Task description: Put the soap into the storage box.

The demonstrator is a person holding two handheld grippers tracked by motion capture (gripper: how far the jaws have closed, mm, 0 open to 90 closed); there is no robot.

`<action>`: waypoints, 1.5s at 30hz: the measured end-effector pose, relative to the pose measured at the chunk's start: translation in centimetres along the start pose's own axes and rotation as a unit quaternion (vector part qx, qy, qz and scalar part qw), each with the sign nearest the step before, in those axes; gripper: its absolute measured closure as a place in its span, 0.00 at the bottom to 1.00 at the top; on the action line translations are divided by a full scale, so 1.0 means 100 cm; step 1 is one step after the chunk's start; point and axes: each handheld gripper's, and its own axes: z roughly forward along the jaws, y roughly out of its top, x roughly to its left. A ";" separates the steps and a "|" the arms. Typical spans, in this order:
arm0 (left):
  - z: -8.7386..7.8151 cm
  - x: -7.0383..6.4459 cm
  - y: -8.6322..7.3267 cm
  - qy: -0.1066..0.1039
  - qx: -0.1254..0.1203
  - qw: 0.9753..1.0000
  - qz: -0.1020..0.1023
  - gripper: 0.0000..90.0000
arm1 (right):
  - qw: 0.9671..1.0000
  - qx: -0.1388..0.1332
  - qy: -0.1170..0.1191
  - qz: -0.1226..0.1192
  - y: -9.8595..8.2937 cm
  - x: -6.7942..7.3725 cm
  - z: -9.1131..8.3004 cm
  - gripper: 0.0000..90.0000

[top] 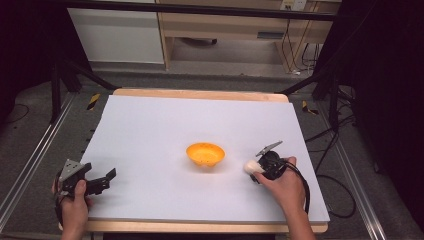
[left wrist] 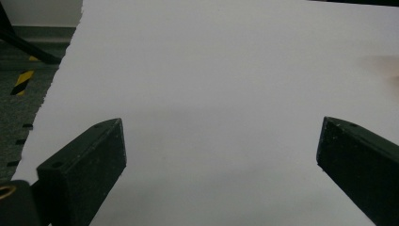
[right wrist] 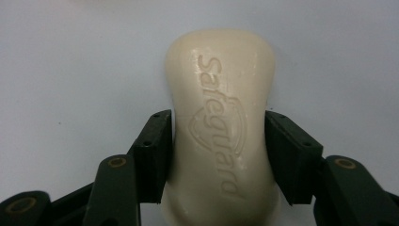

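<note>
Soap bar (right wrist: 221,136) between right gripper (right wrist: 219,155) jaws

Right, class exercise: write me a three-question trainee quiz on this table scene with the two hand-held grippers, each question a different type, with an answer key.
1. True or false: the right gripper is shut on the cream-coloured bar of soap stamped "Safeguard".
2. Multiple choice: how do the left gripper's jaws stand? A) shut on the soap, B) wide open with nothing between them, C) shut on the bowl.
3. Fill in: the shallow orange plastic bowl sits near the middle of the white table sheet, to the ______ of the soap in the high view.

Key: 1 true; 2 B; 3 left.
</note>
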 end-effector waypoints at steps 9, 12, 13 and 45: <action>0.000 0.000 0.000 0.000 0.001 1.000 0.000 0.02 | 1.000 0.002 0.002 -0.006 0.000 0.000 0.000 0.51; 0.000 0.000 0.000 -0.001 0.001 1.000 -0.001 0.02 | 1.000 0.010 -0.003 -0.014 0.003 0.002 0.000 0.51; 0.000 0.000 0.000 -0.001 0.000 1.000 -0.001 0.02 | 1.000 0.008 -0.001 -0.013 0.002 0.001 0.000 0.51; 0.000 0.000 0.000 -0.001 -0.002 1.000 -0.006 0.02 | 0.996 -0.012 0.037 -0.085 0.036 -0.001 -0.018 0.55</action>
